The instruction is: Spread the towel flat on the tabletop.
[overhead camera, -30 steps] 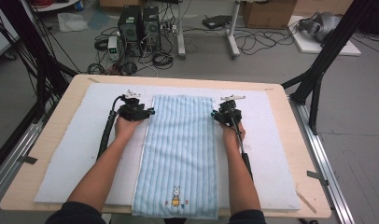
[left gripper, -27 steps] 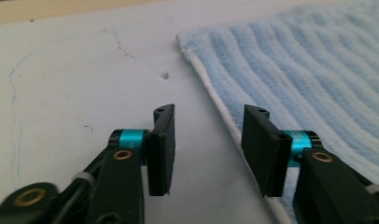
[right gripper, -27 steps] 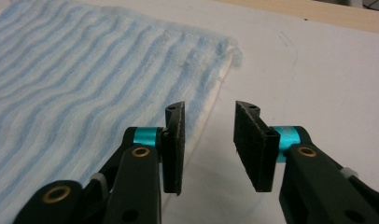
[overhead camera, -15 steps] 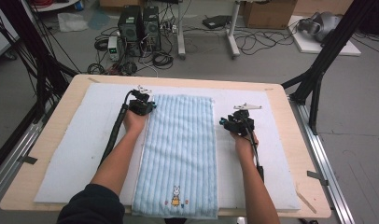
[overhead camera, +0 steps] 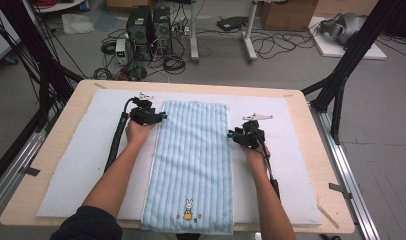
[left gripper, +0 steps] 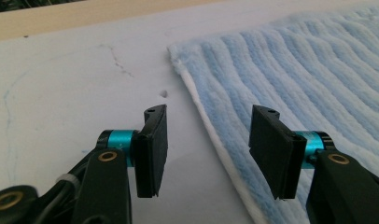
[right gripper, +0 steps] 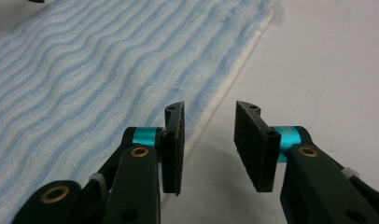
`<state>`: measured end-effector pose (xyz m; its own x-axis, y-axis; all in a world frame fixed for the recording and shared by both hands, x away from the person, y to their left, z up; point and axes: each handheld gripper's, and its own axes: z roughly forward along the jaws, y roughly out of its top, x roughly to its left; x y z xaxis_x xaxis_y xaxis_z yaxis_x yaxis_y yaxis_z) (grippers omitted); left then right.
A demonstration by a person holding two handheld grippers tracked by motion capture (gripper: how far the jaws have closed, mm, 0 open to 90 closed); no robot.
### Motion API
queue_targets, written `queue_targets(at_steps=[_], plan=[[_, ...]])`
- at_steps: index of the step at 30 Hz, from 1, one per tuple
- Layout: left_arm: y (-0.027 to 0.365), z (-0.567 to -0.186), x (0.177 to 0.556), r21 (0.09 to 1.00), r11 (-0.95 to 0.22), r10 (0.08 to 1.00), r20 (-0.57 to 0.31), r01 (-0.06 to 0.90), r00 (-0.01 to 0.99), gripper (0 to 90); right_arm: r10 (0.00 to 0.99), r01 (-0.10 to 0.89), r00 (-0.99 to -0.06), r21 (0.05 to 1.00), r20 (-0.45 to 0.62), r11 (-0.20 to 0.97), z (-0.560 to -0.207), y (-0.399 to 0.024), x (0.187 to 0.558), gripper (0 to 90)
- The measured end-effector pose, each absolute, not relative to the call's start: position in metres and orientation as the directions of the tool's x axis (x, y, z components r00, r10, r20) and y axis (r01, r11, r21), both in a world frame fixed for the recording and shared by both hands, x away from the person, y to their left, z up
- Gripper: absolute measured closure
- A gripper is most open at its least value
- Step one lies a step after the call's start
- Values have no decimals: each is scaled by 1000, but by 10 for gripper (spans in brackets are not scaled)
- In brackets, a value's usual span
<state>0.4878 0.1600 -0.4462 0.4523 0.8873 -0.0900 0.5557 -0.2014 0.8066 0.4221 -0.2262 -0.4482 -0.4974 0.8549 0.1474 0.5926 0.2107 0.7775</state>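
One blue striped towel on one white mat, one desk. Two grippers: left gripper, right gripper. Two computer towers on the floor.

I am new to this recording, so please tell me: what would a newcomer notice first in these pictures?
First, the light blue striped towel lying flat down the middle of the white mat, with a small rabbit picture near its close end. Next, a hand-held gripper at each long edge: the left hand-held gripper near the far corner, the right hand-held gripper further toward the person, both with jaws open astride the edge.
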Motion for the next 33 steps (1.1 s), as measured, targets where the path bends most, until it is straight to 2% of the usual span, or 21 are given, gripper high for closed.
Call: queue_targets(at_steps=[3,4,5,7,8,11,15,16,17,18,21,26,29,33], plan=[[160,-451,483,788,-220,865,-114,575,488,577,850,590,-517,763,104,266,-451,-218,426,730],[158,-451,482,791,-222,865,-110,570,490,567,849,589,-520,761,97,274,-451,-218,426,761],[158,-450,482,787,-235,857,-109,571,503,601,847,594,-522,756,102,276,-450,-217,427,794],[154,-449,480,784,-284,855,-55,553,516,722,844,599,-528,746,94,292,-448,-214,429,864],[152,-448,479,780,-311,852,-23,542,523,848,849,594,-524,743,67,309,-447,-211,429,881],[148,-448,480,782,-288,889,4,552,459,879,862,583,-507,745,22,324,-447,-206,431,887],[150,-450,482,793,-265,894,-12,549,449,873,882,582,-472,754,7,305,-448,-205,434,877],[151,-450,482,796,-264,897,-5,544,443,834,887,581,-462,760,12,292,-449,-205,435,828],[153,-450,482,795,-251,901,-16,553,433,679,892,588,-452,759,21,280,-448,-206,434,766],[158,-450,481,798,-228,899,-49,558,436,609,891,595,-452,757,36,271,-448,-207,434,738],[168,-450,474,813,-193,895,-84,549,438,520,881,586,-465,777,88,231,-444,-216,427,665],[185,-448,450,838,-140,868,-153,527,473,478,855,558,-508,797,106,233,-437,-222,407,604],[189,-446,434,843,-145,852,-160,518,499,471,838,566,-536,781,103,265,-430,-222,394,586],[193,-442,407,860,-163,820,-155,484,551,493,816,522,-576,792,52,318,-423,-219,372,569]])
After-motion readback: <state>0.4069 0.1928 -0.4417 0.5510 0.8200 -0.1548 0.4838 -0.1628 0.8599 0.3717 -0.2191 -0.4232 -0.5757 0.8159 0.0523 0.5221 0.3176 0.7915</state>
